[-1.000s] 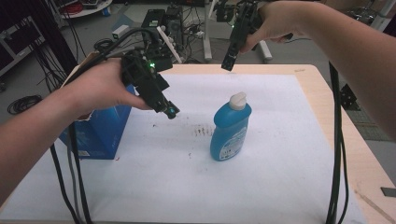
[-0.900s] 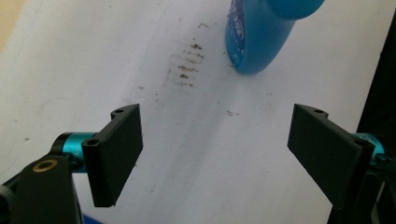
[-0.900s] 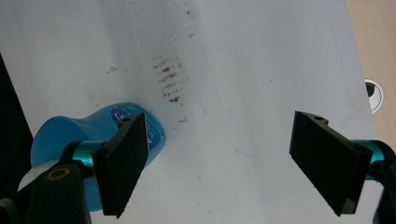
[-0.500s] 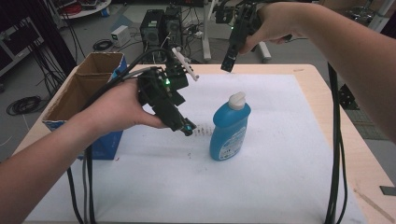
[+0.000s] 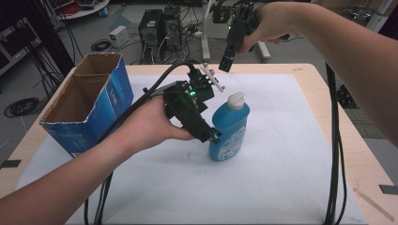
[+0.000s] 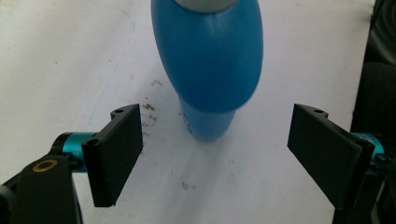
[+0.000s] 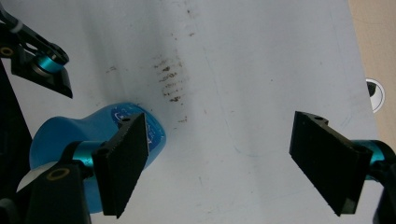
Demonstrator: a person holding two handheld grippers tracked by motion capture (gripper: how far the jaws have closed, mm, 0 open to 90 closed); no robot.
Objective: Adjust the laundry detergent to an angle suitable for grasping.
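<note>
While the cardboard box point(image 5: 89, 103) is seen from the high view alone, the upright blue bottle point(image 6: 205, 65), white-capped, is framed mid-table between the left gripper point(image 6: 215, 149)'s wide jaws; the right gripper point(image 7: 224, 163) is held high, spread wide.

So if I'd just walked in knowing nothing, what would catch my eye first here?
Probably the bright blue bottle with its white cap, standing upright mid-table on the white mat. The left gripper hangs just above it, jaws wide open on either side. Next, the open blue cardboard box at the table's left edge, and the right gripper held high over the far side, also open.
</note>
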